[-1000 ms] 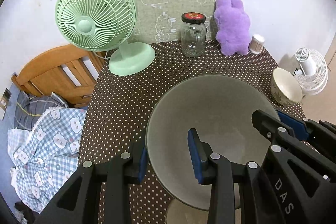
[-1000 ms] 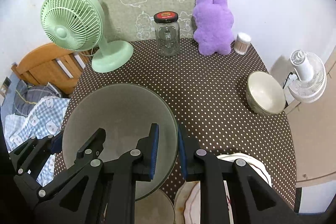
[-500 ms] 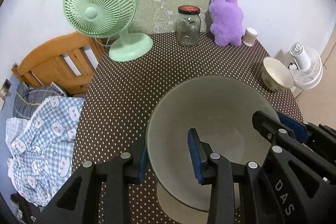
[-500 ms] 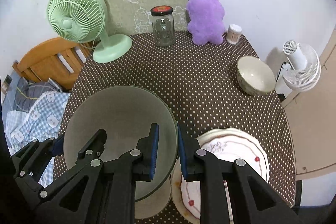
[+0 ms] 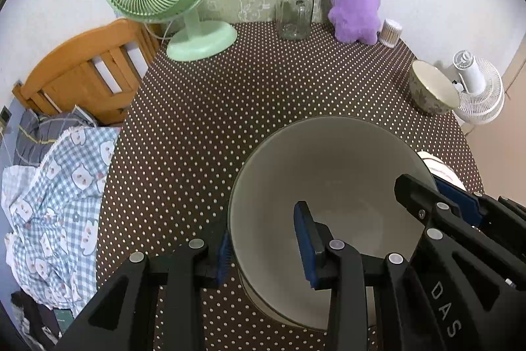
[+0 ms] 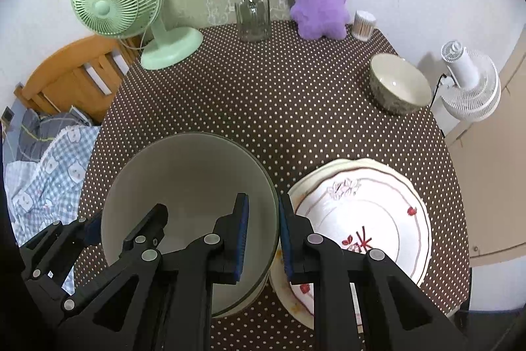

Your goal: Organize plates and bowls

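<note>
Left wrist view: large bowl (image 5: 332,186), plain grey-white inside, over the dotted desk (image 5: 203,120), near rim pinched by left gripper (image 5: 264,249). Right wrist view: same bowl (image 6: 190,186), right rim clamped by right gripper (image 6: 263,232), just beside stacked flowered plates (image 6: 365,209); small bowl (image 6: 399,84) well apart.

A large pale grey-green bowl (image 6: 194,186) sits upright and empty at the near left of the bench (image 6: 296,107), which wears a brown dotted cloth. Just beside it on the right lies a stack of cream scalloped plates (image 6: 371,213), the top one painted with red flowers. A smaller cream bowl (image 6: 399,84) with a patterned outside stands upright, well apart, near the far right edge.
</note>
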`<state>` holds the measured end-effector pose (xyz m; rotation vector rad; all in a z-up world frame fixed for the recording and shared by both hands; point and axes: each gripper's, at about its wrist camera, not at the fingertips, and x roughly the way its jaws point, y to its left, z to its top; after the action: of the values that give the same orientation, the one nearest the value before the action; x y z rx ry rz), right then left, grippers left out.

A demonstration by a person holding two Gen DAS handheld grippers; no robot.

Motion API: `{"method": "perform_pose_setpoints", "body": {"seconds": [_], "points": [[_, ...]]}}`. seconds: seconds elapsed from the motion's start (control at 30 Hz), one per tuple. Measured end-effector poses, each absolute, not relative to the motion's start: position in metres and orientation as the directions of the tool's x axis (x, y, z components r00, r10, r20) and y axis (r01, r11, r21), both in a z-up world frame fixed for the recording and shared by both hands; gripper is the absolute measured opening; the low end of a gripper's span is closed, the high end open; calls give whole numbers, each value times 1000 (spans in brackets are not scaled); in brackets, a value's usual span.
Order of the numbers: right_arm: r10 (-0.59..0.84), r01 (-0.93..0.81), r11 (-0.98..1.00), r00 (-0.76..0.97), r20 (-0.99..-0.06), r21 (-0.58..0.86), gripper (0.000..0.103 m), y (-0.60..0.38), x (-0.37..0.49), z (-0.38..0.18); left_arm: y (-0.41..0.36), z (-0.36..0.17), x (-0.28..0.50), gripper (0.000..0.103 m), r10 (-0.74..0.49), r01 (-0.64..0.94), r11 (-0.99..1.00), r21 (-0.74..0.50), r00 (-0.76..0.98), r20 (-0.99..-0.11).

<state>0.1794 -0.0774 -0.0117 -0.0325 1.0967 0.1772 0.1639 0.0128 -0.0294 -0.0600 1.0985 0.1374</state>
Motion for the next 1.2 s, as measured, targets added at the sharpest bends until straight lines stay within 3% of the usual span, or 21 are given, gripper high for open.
{"method": "perform_pose_setpoints", "body": {"seconds": [1.2], "points": [[31,-110,994,345,-938,-8,21,-57,173,-58,31,-79,156,34,-12,-102,993,-52,357,-934]]}}
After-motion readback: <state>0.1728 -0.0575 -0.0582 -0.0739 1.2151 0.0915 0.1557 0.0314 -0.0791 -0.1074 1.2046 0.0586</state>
